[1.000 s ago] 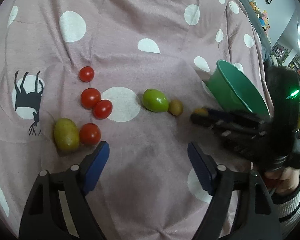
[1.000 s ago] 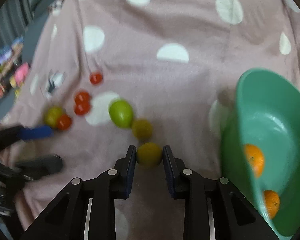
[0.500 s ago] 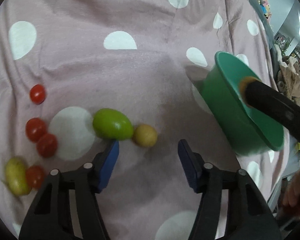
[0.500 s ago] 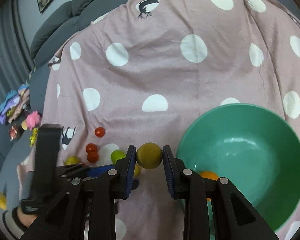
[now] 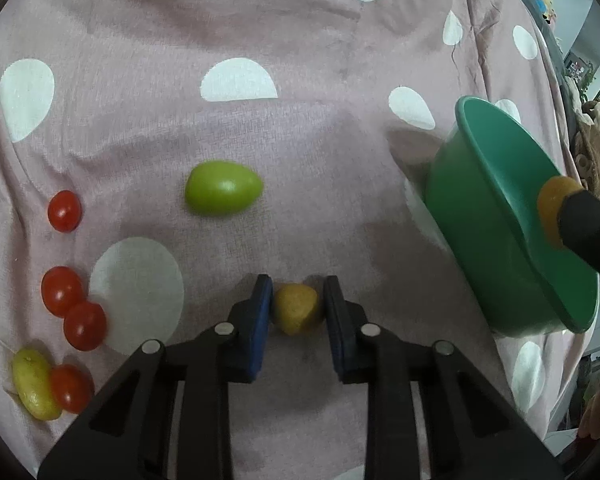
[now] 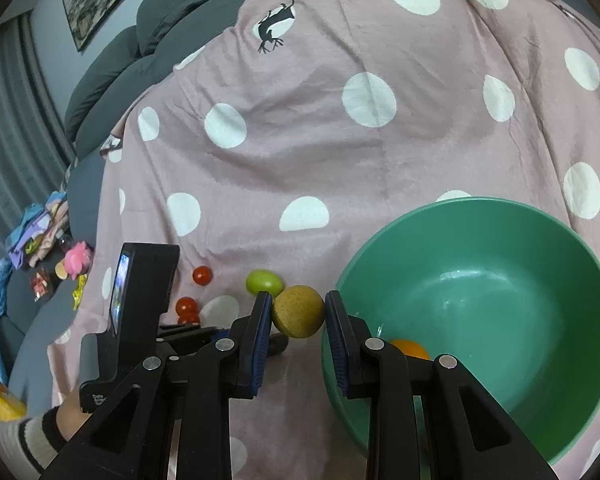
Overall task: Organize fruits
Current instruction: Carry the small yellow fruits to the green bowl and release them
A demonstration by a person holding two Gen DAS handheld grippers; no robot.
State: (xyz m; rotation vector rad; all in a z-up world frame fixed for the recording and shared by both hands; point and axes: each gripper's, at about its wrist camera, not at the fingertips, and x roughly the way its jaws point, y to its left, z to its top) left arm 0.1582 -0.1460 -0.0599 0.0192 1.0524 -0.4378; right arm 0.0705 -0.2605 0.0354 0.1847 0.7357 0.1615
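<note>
Pinching a small round yellow-brown fruit on the pink dotted cloth with the left tool, ready to lift. Holding another brownish ball fruit in the right tool beside the green plastic bowl, ready to drop in.

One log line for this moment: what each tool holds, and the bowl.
left tool: shut on small yellow-brown fruit, on cloth | right tool: shut on round brownish fruit, beside green bowl rim | bowl: orange fruit inside

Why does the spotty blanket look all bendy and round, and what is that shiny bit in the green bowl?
Both wrist views use fisheye lenses, so the blanket curves toward dark corners; in the right wrist view, the shine inside the green bowl is light glare.
</note>
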